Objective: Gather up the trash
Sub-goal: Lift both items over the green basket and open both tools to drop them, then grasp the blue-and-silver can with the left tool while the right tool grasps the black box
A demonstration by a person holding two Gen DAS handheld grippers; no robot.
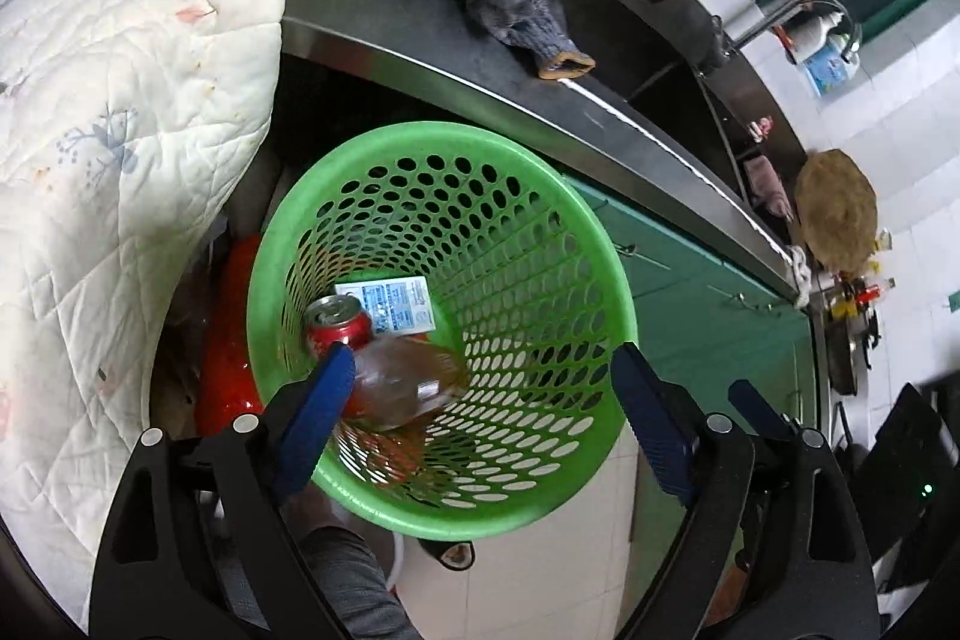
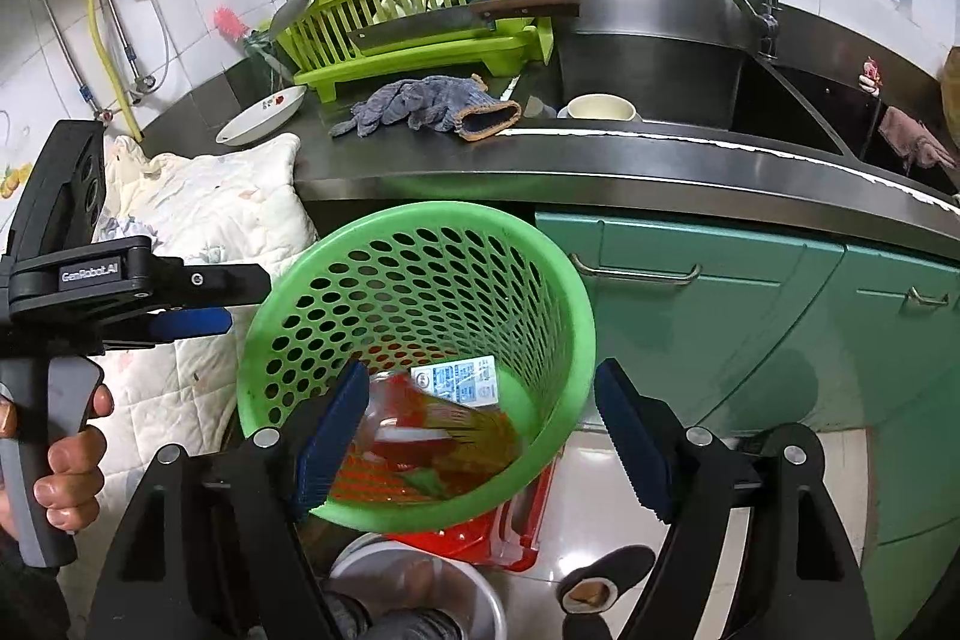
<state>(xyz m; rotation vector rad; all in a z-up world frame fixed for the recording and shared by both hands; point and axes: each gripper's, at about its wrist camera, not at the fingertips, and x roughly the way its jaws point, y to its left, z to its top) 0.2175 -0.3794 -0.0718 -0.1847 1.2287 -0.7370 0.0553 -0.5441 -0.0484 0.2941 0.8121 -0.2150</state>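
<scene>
Now both tongs, left tongs (image 1: 480, 370) and right tongs (image 2: 480, 400), gape empty above the green basket (image 1: 600, 250) holding a can (image 1: 339, 328) and bottle (image 1: 414, 382).

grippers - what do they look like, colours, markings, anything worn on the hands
Both the left gripper and the right gripper have black angular frames with silver round pivot pins and blue ribbed fingers. In the right wrist view, the left gripper's black body carries white "GenRobot.AI" lettering and sits on a grey handle. The hand gripping that handle is bare, with a dark cuff at the picture's edge.

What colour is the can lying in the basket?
Red with a silver top; the can shows best in the left wrist view.
</scene>
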